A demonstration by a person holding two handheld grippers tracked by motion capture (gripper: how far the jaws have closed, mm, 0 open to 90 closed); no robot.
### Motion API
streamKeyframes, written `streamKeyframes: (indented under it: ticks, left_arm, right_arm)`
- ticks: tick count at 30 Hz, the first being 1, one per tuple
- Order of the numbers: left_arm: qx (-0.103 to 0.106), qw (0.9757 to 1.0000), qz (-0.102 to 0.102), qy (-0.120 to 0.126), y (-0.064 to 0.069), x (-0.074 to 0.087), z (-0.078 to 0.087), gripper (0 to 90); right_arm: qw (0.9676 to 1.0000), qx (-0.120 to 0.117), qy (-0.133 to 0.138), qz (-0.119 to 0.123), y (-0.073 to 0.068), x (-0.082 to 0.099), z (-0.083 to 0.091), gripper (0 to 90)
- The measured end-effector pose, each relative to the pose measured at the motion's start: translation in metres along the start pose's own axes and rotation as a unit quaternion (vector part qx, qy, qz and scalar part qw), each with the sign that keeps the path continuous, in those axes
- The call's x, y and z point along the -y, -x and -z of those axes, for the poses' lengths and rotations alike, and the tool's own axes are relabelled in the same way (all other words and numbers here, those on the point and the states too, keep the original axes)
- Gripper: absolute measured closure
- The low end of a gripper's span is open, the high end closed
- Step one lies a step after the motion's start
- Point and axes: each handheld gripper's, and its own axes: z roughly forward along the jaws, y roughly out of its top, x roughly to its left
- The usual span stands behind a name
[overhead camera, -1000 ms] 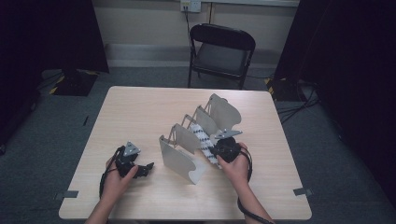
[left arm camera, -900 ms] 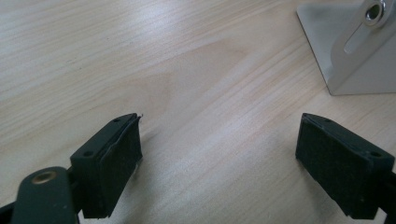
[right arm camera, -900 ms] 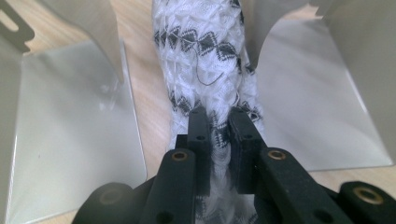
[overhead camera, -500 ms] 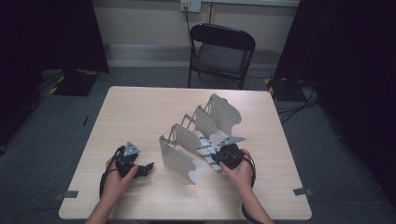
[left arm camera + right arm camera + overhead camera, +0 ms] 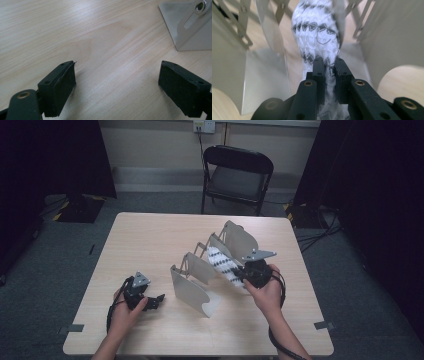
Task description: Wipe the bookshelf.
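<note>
A folding metal rack (image 5: 192, 290) with several upright divider plates stands in the middle of the table. A white cloth with black zigzag bands (image 5: 221, 262) lies in a slot between two dividers. My right gripper (image 5: 243, 276) is shut on the cloth's near end; in the right gripper view the pads pinch the cloth (image 5: 317, 30) at my right gripper (image 5: 329, 66), with rack plates (image 5: 229, 57) on both sides. My left gripper (image 5: 154, 300) rests open on the table left of the rack. Its jaws (image 5: 116, 87) stand wide over bare wood, and the rack's nearest plate (image 5: 180, 25) shows at the top right.
The light wooden table (image 5: 150, 235) has free room on its left half and along the front edge. A black folding chair (image 5: 235, 175) stands behind the far edge. Dark curtains flank the room, and cables lie on the floor at the right.
My right hand has risen and drawn slightly back to the right, with the cloth still pinched. The left hand has stayed where it was.
</note>
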Motion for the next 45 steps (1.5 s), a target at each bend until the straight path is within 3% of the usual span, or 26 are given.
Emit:
streamKeyframes:
  ticks: [1,5,10,15,18,21,26,27,31,36,45]
  left_arm:
    - [0.0,1.0,0.0,0.0,0.0,0.0,0.0,13.9]
    - [0.0,1.0,0.0,0.0,0.0,0.0,0.0,13.9]
    - [-0.001,1.0,0.0,0.0,0.0,0.0,0.0,13.9]
    - [0.0,1.0,0.0,0.0,0.0,0.0,0.0,13.9]
    - [0.0,1.0,0.0,0.0,0.0,0.0,0.0,13.9]
    - [0.0,1.0,0.0,0.0,0.0,0.0,0.0,13.9]
    - [-0.001,1.0,0.0,0.0,0.0,0.0,0.0,13.9]
    - [-0.001,1.0,0.0,0.001,0.0,0.0,0.0,13.9]
    - [-0.001,1.0,0.0,0.001,0.0,0.0,0.0,13.9]
    - [-0.001,1.0,0.0,0.001,0.0,0.0,0.0,13.9]
    - [-0.001,1.0,0.0,0.0,0.0,0.0,0.0,13.9]
  right_arm:
    - [0.9999,0.002,0.014,0.001,0.003,-0.01,0.007,81.6]
    - [0.9994,-0.002,0.031,-0.011,0.006,-0.016,0.013,81.7]
    - [0.9985,-0.016,0.048,-0.022,0.0,-0.017,0.01,81.7]
    - [0.9981,-0.015,0.055,-0.022,-0.006,-0.021,0.003,81.8]
    - [0.9989,-0.005,0.044,-0.015,-0.008,-0.023,-0.001,81.8]
    - [0.9996,0.0,0.021,-0.017,-0.01,-0.016,-0.017,81.8]
    - [0.9997,-0.001,-0.007,-0.025,-0.01,0.003,-0.035,81.6]
    - [0.9992,0.004,-0.03,-0.024,-0.01,0.014,-0.044,81.5]
    - [0.9982,0.003,-0.052,-0.029,-0.009,0.032,-0.054,81.2]
    - [0.998,0.001,-0.058,-0.025,-0.009,0.041,-0.055,80.7]
    - [0.9977,0.005,-0.06,-0.029,-0.001,0.064,-0.041,80.0]
